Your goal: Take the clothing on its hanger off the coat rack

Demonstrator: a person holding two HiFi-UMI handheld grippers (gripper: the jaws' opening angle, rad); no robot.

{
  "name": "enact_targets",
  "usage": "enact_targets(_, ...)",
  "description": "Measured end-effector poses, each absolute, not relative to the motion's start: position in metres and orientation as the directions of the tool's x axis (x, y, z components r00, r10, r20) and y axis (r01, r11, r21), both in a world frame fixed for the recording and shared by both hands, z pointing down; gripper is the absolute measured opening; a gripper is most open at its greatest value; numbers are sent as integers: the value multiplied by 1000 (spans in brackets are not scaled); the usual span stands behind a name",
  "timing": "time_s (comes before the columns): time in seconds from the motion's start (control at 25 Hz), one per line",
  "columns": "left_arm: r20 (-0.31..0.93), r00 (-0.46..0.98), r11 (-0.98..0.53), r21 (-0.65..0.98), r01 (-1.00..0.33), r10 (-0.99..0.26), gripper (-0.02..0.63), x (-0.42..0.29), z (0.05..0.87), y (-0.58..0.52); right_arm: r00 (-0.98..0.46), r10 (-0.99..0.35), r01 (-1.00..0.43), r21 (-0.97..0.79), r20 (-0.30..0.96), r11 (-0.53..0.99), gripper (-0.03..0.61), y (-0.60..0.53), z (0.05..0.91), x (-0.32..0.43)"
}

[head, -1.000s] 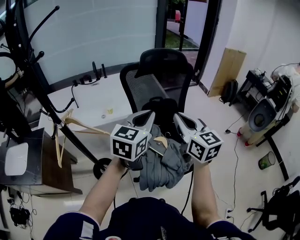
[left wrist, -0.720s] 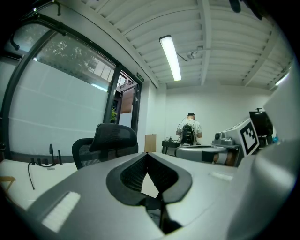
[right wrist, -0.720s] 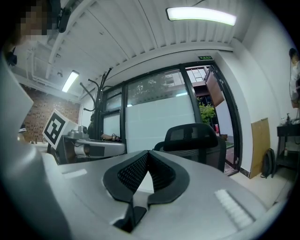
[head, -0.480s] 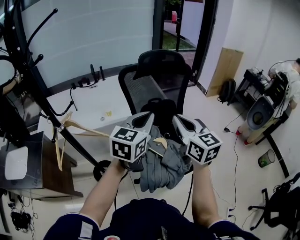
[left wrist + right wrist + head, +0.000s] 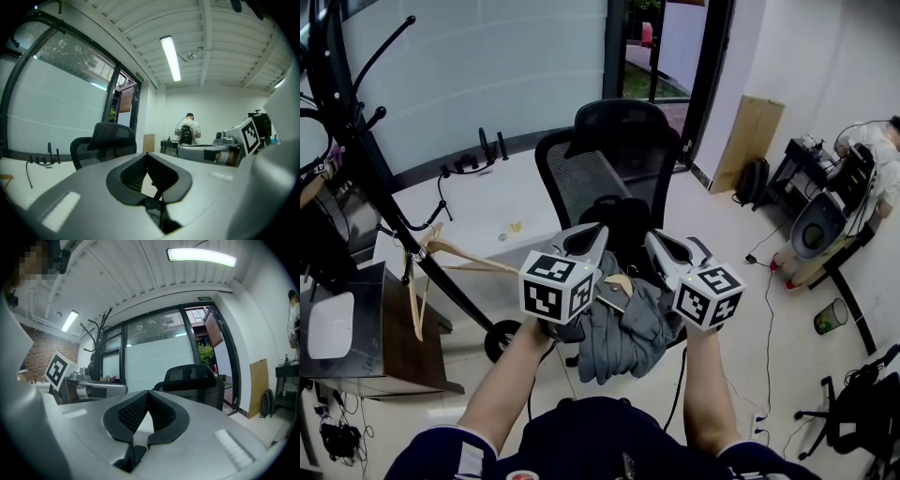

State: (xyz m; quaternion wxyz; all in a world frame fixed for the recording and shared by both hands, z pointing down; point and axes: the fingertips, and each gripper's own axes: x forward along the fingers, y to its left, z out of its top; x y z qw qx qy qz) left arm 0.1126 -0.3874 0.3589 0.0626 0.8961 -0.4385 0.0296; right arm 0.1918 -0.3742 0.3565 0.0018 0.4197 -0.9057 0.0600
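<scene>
bright, even; ceiling tube light (image 5: pixel 171 58) + window (image 5: pixel 478 66) daylight, soft shadows, dark fisheye edges.

Clothing (image 5: pixel 623 330) before chair (image 5: pixel 614 173), coat rack (image 5: pixel 398 208) left

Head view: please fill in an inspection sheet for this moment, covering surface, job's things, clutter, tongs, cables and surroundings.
Surface: pale tiled floor; no worktable in use.
Job's things: grey garment on a wooden hanger, off the black coat rack and below both tongs; bare hangers hang at the rack.
Clutter: green bin; dark bag by the wall.
Tongs: left tongs shut; right tongs shut; nothing between either pair.
Cables: black cable across the floor; tangle beside the side table.
Surroundings: office chair, glass wall, doorway.
</scene>
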Motion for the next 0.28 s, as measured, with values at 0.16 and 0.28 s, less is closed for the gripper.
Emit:
enact_targets(0.16, 108, 615, -609, 88, -788, -781, 12, 114, 359, -386, -648, -759, -760, -106, 55, 641, 0, -373, 356, 192)
enact_targets(0.28, 109, 616, -610, 87, -787, -780, 12, 115, 359, -386, -648, -760, -760, -108, 53, 641, 0, -372, 355, 193)
